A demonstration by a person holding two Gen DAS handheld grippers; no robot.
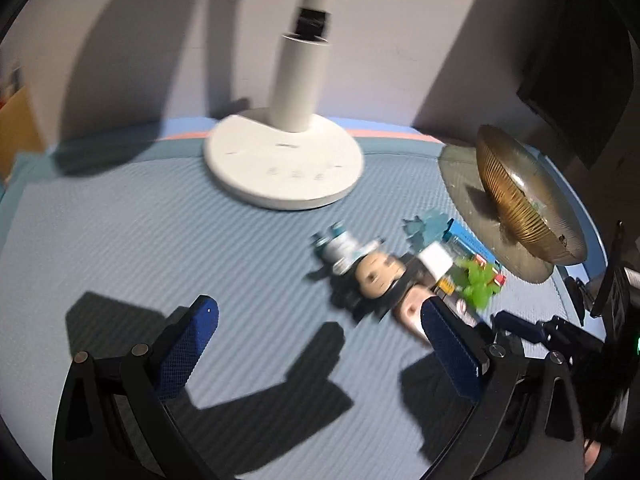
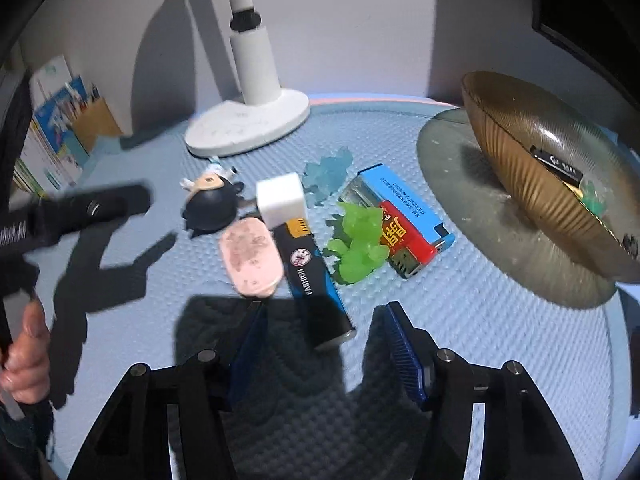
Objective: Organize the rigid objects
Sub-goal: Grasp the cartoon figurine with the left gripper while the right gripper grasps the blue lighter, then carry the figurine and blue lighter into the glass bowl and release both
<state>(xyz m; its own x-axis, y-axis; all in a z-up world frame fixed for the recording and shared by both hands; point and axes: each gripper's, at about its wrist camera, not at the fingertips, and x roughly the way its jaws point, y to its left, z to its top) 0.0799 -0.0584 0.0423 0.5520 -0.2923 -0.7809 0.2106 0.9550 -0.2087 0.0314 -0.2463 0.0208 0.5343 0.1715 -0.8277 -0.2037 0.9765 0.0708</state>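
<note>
A pile of small objects lies on the blue mat: a black lighter [image 2: 316,280], a pink oval eraser [image 2: 250,260], a white cube [image 2: 280,200], a dark-haired figurine [image 2: 212,204], a green translucent toy [image 2: 358,244], a pale blue one [image 2: 328,176] and a blue-red lighter [image 2: 404,220]. My right gripper [image 2: 326,340] is open, its pads standing either side of the black lighter's near end without touching it. My left gripper [image 1: 320,340] is open and empty, left of the blurred pile, with the figurine [image 1: 372,276] beyond its right finger.
A golden ribbed bowl [image 2: 540,172] rests on a grey round mat [image 2: 460,184] at the right, holding a black item [image 2: 558,164] and a small teal piece. A white lamp base [image 2: 248,128] stands at the back. A hand [image 2: 24,352] grips the left tool.
</note>
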